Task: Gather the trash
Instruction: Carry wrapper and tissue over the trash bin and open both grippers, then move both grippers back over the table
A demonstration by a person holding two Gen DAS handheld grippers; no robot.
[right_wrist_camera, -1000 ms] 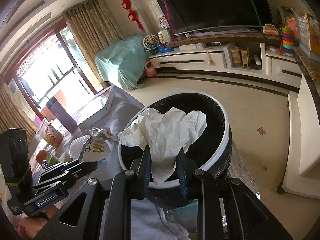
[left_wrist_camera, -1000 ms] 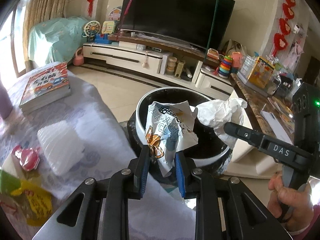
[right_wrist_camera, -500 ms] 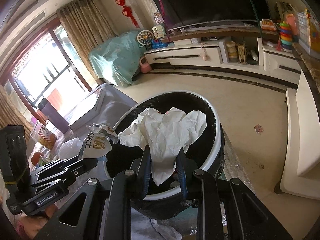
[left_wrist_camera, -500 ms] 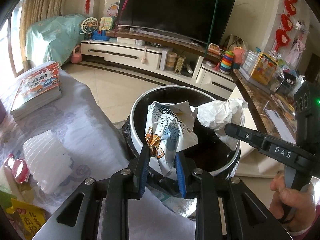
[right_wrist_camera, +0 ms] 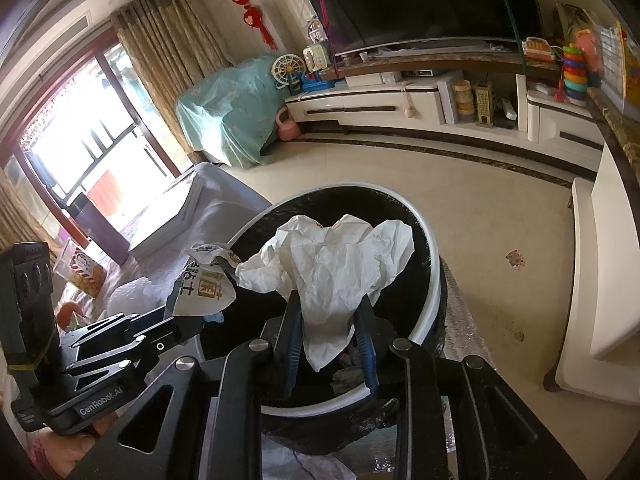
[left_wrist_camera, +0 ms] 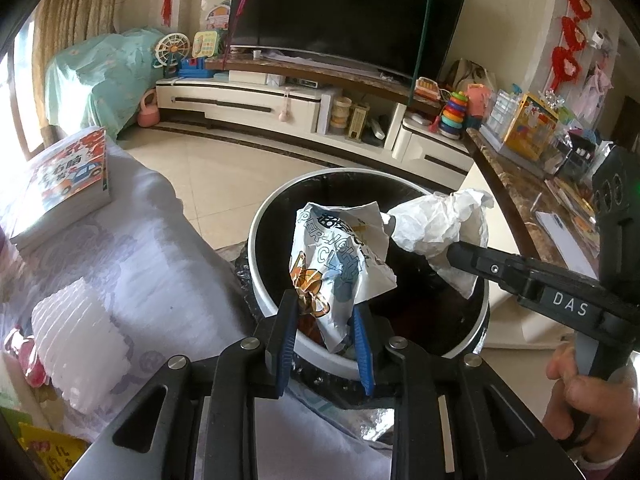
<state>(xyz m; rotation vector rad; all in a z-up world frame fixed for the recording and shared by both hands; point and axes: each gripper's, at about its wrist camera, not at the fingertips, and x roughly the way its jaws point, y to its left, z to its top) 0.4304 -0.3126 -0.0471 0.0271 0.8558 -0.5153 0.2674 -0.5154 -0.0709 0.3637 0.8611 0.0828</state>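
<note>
My left gripper [left_wrist_camera: 325, 322] is shut on a crumpled printed snack wrapper [left_wrist_camera: 340, 256] and holds it over the round bin [left_wrist_camera: 264, 280] with a white rim and black liner. My right gripper [right_wrist_camera: 329, 322] is shut on a crumpled white paper [right_wrist_camera: 336, 264], also held over the bin [right_wrist_camera: 434, 280]. The right gripper shows in the left wrist view [left_wrist_camera: 454, 250] with the white paper [left_wrist_camera: 440, 228]. The left gripper shows in the right wrist view [right_wrist_camera: 212, 276] with the wrapper [right_wrist_camera: 204, 288].
A cloth-covered table [left_wrist_camera: 132, 248] lies left of the bin, with a book [left_wrist_camera: 64, 184], a white plastic pack [left_wrist_camera: 76, 340] and small wrappers [left_wrist_camera: 28, 364] on it. A TV cabinet [left_wrist_camera: 280, 108] stands behind. A marble counter [left_wrist_camera: 520, 192] is at the right.
Both grippers have moved forward with their trash, from the bin's near edge to over its opening. The jaws of both look slightly wider than before.
</note>
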